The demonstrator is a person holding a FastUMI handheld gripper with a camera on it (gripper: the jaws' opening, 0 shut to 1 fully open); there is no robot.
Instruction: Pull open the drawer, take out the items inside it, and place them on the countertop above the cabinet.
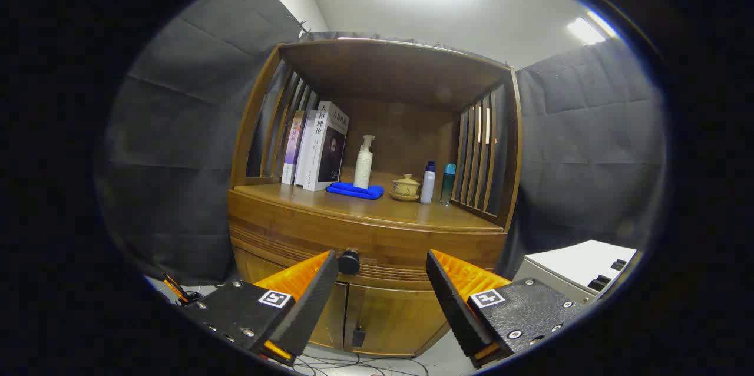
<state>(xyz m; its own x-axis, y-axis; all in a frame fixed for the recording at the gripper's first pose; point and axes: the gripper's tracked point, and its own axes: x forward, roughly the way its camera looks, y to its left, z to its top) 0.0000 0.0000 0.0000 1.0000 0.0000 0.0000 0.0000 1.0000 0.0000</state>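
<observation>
Orange-backed fingers (321, 293) of the gripper (383, 273) stand wide apart, holding nothing, the closed drawer (377, 240) and its black knob (349, 261) just ahead.

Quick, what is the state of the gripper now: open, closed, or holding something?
Gripper: open, holding nothing; the drawer knob sits just ahead of the fingers, close to the left one, and the drawer is not yet pulled out.

counter (353, 205): top of the wooden cabinet, under its roofed shelf frame
upright paperback books (315, 146): far left on counter
white pump bottle (363, 162): right of books, behind folded blue cloth (355, 190)
small lidded ceramic cup (406, 187): right of cloth
two slim bottles (437, 183): right of cup
round black drawer knob (349, 261): below counter, just ahead of gripper (382, 270), nearer its left finger
gripper fingers (306, 299): spread wide apart
</observation>
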